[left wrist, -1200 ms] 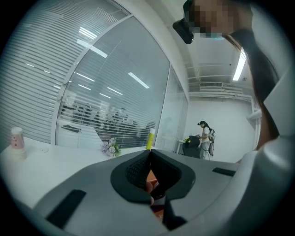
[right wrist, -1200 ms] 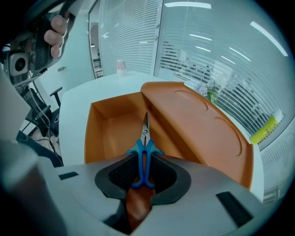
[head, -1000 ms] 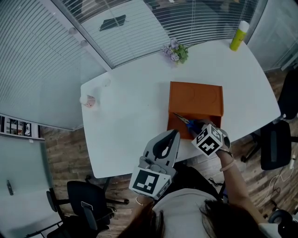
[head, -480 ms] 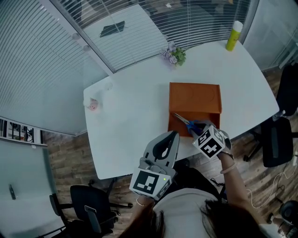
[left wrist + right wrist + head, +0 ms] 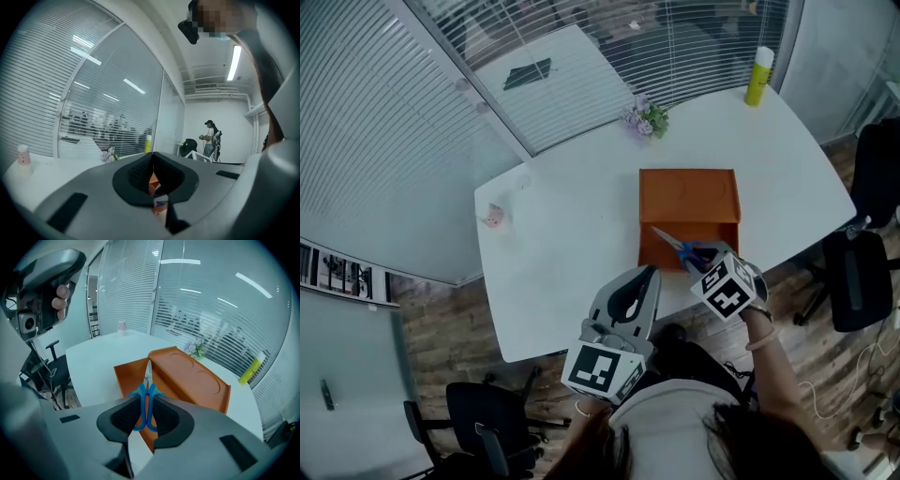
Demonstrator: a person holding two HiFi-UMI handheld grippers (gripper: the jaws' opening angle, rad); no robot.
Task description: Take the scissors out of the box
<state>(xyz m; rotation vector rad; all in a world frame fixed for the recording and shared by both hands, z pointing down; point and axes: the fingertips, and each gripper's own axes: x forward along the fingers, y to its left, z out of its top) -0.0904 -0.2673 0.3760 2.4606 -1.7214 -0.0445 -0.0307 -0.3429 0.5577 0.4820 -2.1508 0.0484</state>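
The scissors (image 5: 147, 386) have bright blue handles and pale silvery blades. The box (image 5: 689, 197) is plain orange all over and sits on a white surface (image 5: 572, 253). The left gripper (image 5: 647, 277) and the right gripper (image 5: 701, 259) are light grey with black pads (image 5: 124, 418), and the cube (image 5: 600, 368) on each bears black-and-white square markers. The bottle (image 5: 758, 75) is yellow with a white cap. The flowers (image 5: 645, 118) are purple with green leaves. The floor (image 5: 441, 328) shows brown wood planks.
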